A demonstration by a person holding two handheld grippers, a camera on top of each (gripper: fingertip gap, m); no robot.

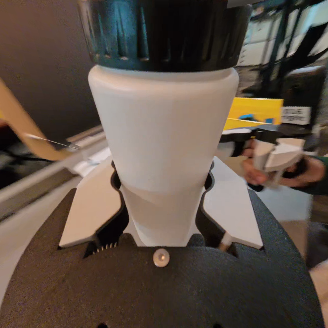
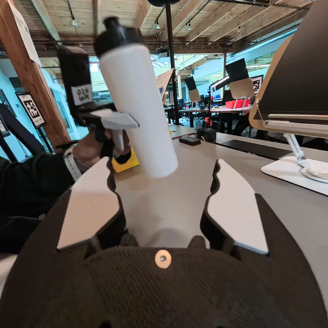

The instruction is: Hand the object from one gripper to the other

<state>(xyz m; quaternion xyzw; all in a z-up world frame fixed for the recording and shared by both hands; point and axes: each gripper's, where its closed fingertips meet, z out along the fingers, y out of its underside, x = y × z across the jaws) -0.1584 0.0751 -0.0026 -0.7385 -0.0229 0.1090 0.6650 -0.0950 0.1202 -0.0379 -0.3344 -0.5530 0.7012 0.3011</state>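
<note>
The desk (image 2: 177,204) is a pale grey slab, bare in the middle, with a white lamp base (image 2: 291,170) on its right side, a flat black box (image 2: 190,141) toward the far edge and a yellow bin (image 2: 124,164) at left. Beyond it the room opens into a loft of wooden ceiling beams, a thick timber post (image 2: 33,74) and further workstations, one carrying a red tray (image 2: 234,103).

The left gripper (image 1: 162,177) has its jaws clamped on the lower body of a white bottle (image 1: 159,124) with a black cap (image 1: 163,33), held up in the air, clear of the desk.

Only the right wrist view shows the bottle (image 2: 136,110) whole, tilted with its cap leaning left, and the right gripper (image 2: 162,173) with jaws wide apart and nothing between them, below and near the bottle's base. Only the left wrist view shows a hand (image 1: 284,168) on the right gripper's handle, off to the right.
</note>
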